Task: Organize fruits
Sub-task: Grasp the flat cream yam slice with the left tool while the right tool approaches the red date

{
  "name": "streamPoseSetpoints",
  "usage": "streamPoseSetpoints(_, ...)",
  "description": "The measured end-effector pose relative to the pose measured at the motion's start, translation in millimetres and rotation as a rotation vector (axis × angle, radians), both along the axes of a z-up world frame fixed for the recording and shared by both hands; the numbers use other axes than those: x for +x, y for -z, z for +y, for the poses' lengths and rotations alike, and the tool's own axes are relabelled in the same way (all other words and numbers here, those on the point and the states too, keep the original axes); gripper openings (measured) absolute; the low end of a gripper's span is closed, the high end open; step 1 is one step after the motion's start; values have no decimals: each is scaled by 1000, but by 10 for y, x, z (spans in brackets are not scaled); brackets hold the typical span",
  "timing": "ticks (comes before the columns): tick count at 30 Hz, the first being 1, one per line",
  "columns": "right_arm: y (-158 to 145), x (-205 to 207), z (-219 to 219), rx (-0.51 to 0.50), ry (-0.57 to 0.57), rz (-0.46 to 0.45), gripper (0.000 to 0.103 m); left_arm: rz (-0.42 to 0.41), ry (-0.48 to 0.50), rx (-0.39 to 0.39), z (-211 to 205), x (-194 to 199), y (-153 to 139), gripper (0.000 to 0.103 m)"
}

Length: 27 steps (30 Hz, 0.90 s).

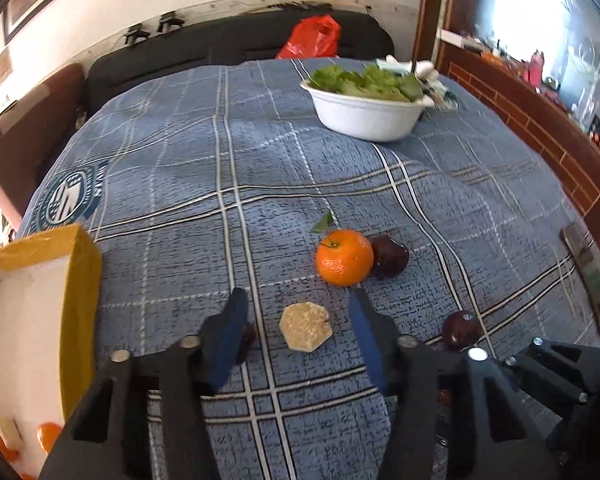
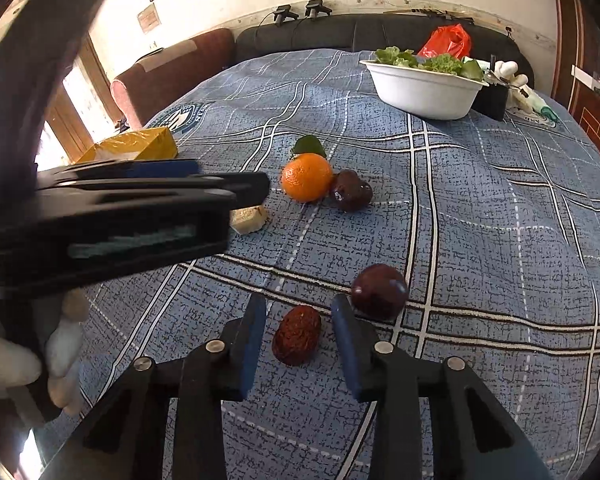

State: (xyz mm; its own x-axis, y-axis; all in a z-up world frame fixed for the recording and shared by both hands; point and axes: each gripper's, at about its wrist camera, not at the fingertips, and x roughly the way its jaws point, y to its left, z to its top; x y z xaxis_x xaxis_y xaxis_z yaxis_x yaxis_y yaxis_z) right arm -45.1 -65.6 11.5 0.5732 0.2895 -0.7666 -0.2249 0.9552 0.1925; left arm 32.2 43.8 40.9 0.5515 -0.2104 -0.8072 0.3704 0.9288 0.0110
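Left wrist view puts the hexagonal tan cake (image 1: 306,326) between the two blue pads of the left gripper (image 1: 300,332), with clear cloth showing on either side of it, so the jaws straddle it at a middling width without pressing yet; judged from this, they are lined up so that a squeeze would catch the cake across its flat sides. Just beyond the right fingertip sits the orange (image 1: 344,257), its leaf behind it, touching a dark plum (image 1: 389,255) on its far side, and a second plum (image 1: 461,330) lies off to the right of the tool. Out to the left stands the yellow box (image 1: 40,312), open and white inside, with what look like more oranges near its base (probably where the fruit is meant to go). In the right wrist view the right gripper (image 2: 298,336) is set narrow around a wrinkled reddish-brown date (image 2: 297,341), lying lengthwise between the pads with thin gaps to each side, so it is framed but not held; the round plum (image 2: 380,291) rests just past the right fingertip, close enough that closing could nudge it. Farther ahead the left tool crosses the picture from the left above the cake. Well beyond both, near the far edge of the blue plaid cloth (image 1: 220,160), a white bowl (image 1: 364,116) of lettuce stands apart from the fruit
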Motion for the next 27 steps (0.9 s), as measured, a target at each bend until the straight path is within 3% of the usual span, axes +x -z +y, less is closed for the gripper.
streamPoseSetpoints(3, 8, 7, -3, -9, 1, 4, 33, -5, -1, 37, -24, 51, 68, 47)
streamPoseSetpoints(9, 10, 25, -5, -16, -2, 6, 33, -20, 10, 40, -1, 54, 96, 48)
streamPoseSetpoints(13, 11, 34, -10, -16, -3, 9, 33, -59, 12, 86, -16, 27, 106, 62)
streamPoseSetpoints(19, 8, 14, -18, -4, -7, 18, 38, -169, 3, 167, -31, -76, 56, 70)
streamPoseSetpoints(27, -3, -20, -9, 7, -28, 30, 45, -116, 94, 163, -109, -54, 138, 70)
